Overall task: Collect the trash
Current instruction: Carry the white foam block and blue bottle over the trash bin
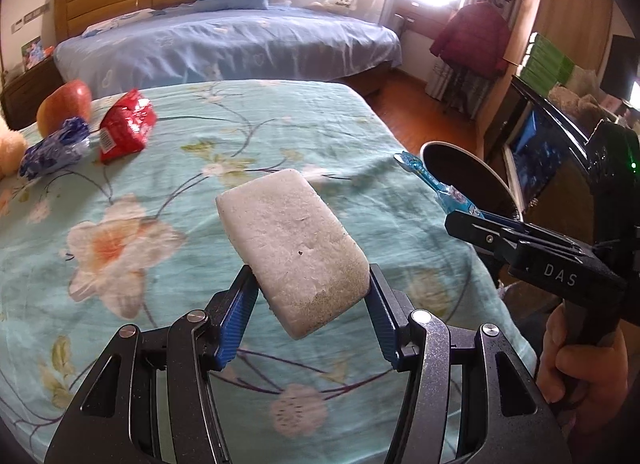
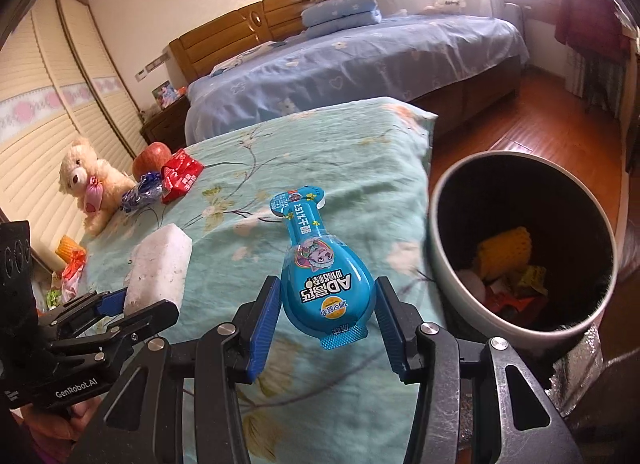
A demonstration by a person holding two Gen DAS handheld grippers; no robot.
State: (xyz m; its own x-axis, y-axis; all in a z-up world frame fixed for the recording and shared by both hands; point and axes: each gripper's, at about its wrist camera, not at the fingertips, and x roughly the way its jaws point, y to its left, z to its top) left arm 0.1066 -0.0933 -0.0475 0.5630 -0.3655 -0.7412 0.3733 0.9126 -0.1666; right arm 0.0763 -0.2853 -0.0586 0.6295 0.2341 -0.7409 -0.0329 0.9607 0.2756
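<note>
My left gripper is shut on a dirty white sponge block and holds it above the floral teal cloth; the sponge also shows in the right wrist view. My right gripper is shut on a flat blue bottle-shaped snack pack, held above the cloth just left of the round bin. The bin holds yellow and orange trash. A red wrapper and a blue crumpled wrapper lie at the cloth's far left.
An apple sits behind the wrappers, and a teddy bear beside them. A bed with blue sheets stands beyond. Wooden floor lies to the right, with a dark cabinet near the bin.
</note>
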